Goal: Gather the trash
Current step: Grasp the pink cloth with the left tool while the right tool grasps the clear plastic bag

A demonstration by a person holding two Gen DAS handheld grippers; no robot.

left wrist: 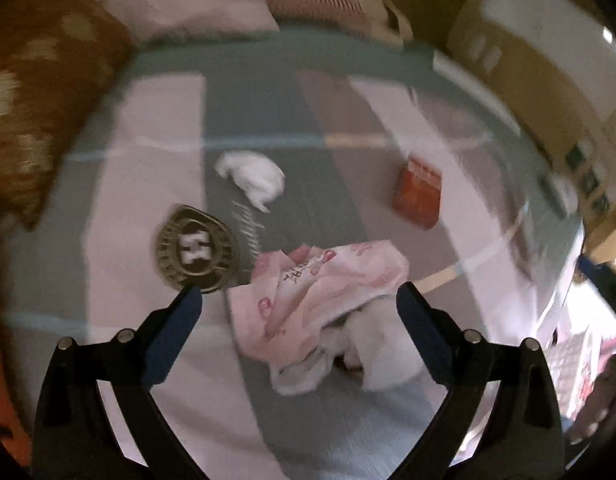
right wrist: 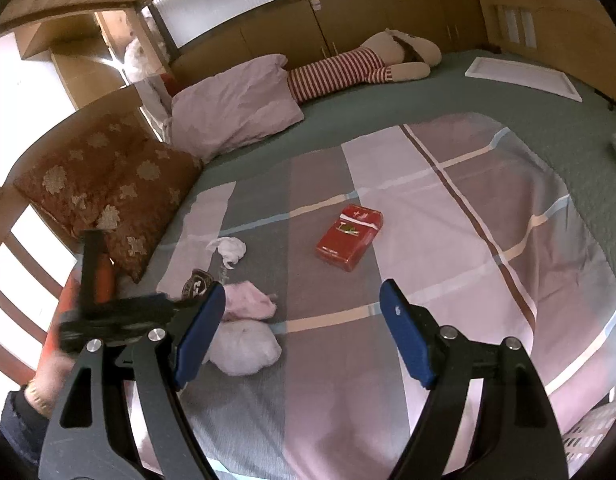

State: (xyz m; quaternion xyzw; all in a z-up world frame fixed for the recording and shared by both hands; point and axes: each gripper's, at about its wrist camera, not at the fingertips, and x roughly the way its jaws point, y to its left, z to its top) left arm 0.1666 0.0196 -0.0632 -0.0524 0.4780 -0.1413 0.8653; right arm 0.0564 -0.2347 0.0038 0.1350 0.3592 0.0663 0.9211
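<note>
Trash lies scattered on the plaid bedspread [right wrist: 448,200]: a pink wrapper [left wrist: 320,284] just ahead of the left gripper [left wrist: 298,300], whose jaws stand apart and empty, then a red box [right wrist: 349,237] beyond the right gripper [right wrist: 302,300], also spread with nothing between. Only the right view shows the striped doll [right wrist: 348,68].

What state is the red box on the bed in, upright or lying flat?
Lying flat. The red box rests on its broad face on the plaid sheet, printed top facing up.
</note>
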